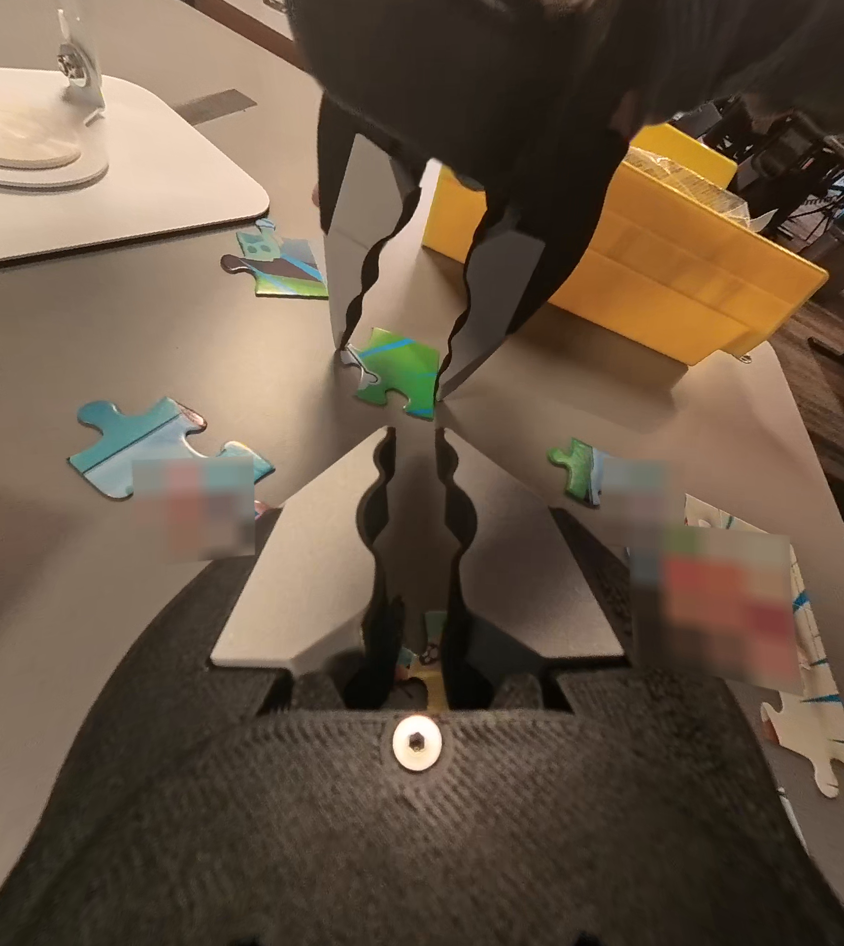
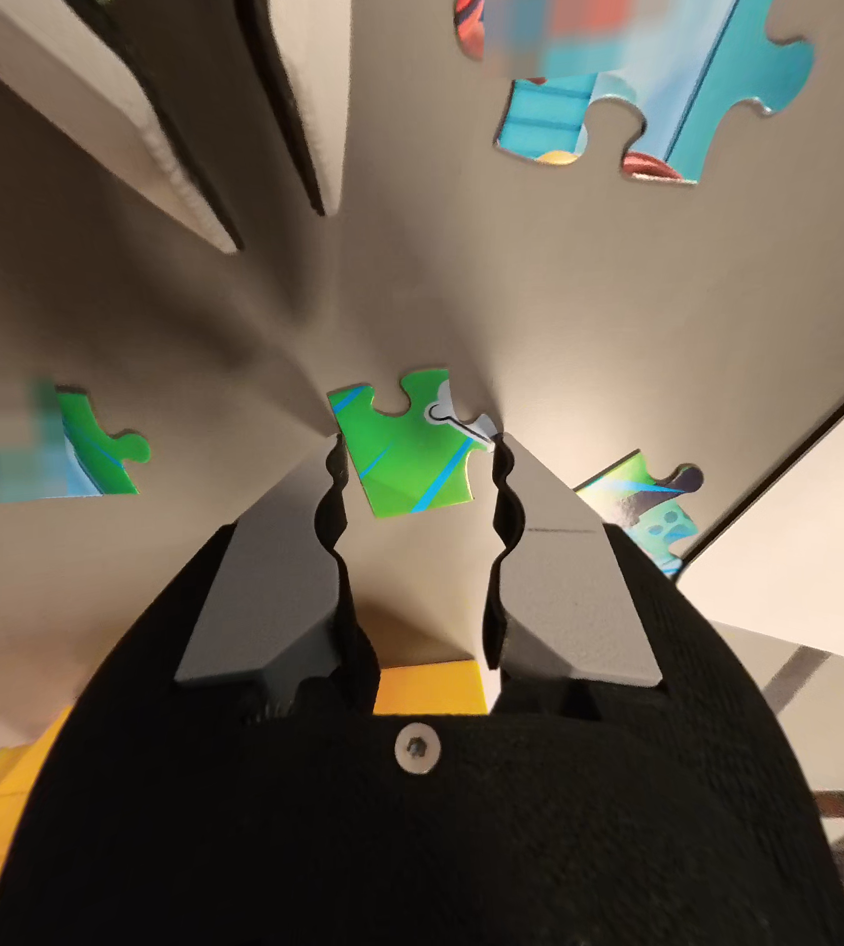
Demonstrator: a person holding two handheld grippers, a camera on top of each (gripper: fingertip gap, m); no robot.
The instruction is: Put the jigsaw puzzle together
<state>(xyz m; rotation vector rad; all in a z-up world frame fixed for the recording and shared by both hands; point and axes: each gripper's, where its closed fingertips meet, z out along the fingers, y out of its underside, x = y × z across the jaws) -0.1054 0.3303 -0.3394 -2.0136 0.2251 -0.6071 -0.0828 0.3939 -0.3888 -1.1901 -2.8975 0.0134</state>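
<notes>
The green puzzle piece (image 2: 409, 455) lies flat on the table (image 2: 588, 307) between the right tool's (image 2: 417, 445) spread fingertips, which touch its edges, while the left tool (image 1: 414, 435), jaws narrowly apart, hovers bare just beside it.

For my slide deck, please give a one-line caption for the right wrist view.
Right tool open astride a green puzzle piece lying on the grey table.

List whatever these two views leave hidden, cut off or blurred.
- Blue puzzle piece: left wrist view, a mosaic patch covers its lower part; right wrist view, the top edge cuts it off.
- Small green piece: a mosaic patch hides its right side.
- Yellow bin: the dark sleeve hides its near corner.
- Green puzzle piece: whether the right gripper pads press it is unclear.
</notes>
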